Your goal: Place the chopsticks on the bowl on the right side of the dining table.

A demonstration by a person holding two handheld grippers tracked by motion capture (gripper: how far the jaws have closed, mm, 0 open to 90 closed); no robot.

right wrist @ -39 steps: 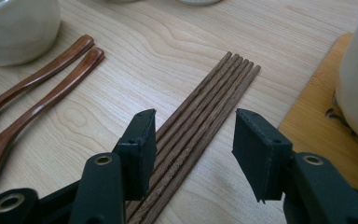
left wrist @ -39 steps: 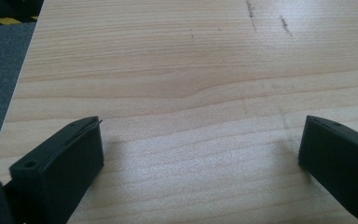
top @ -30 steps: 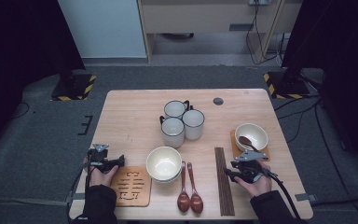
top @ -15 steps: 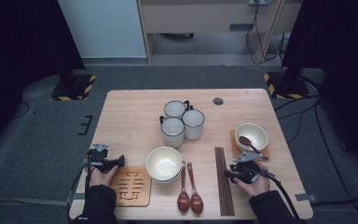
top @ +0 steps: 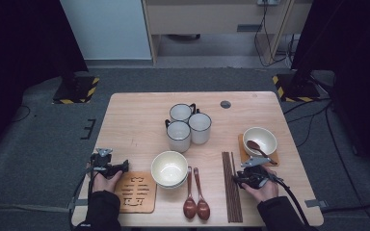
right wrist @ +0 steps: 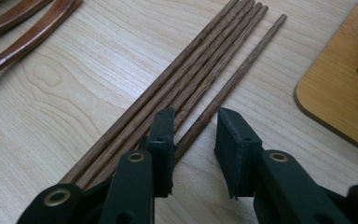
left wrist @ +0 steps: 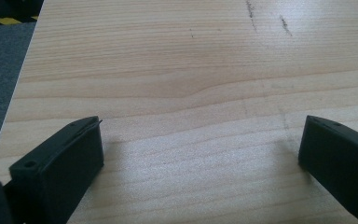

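- Right gripper [right wrist: 193,140] low over the counter [top: 135,120], near its front right, fingers [right wrist: 163,140] set astride one loose chopstick [right wrist: 233,79].
- Fingers just been closing in, gap now narrow but a sliver of bare wood showing on either side of the stick; not pinching it yet.
- That single chopstick lying a little apart from the main chopstick bundle [right wrist: 168,93], roughly parallel to it, on the side nearer the square wooden coaster [right wrist: 340,93].
- Seen from above: right gripper [top: 243,179] at the near end of the dark chopsticks [top: 231,185], which run front to back just right of two brown spoons [top: 195,197].
- Small bowl [top: 260,139] with a spoon in it sitting on the coaster just behind the right gripper.
- Left gripper [top: 120,168] resting at the front left of the counter, just behind a carved wooden trivet [top: 135,192].
- Left fingers [left wrist: 60,158] spread wide over bare wood, nothing between them.
- Larger white bowl [top: 169,168] between the trivet and the spoons, near the front centre.
- Three white mugs [top: 188,126] clustered in the middle of the counter, well apart from both grippers.
- Small dark round disc [top: 225,104] near the far edge.
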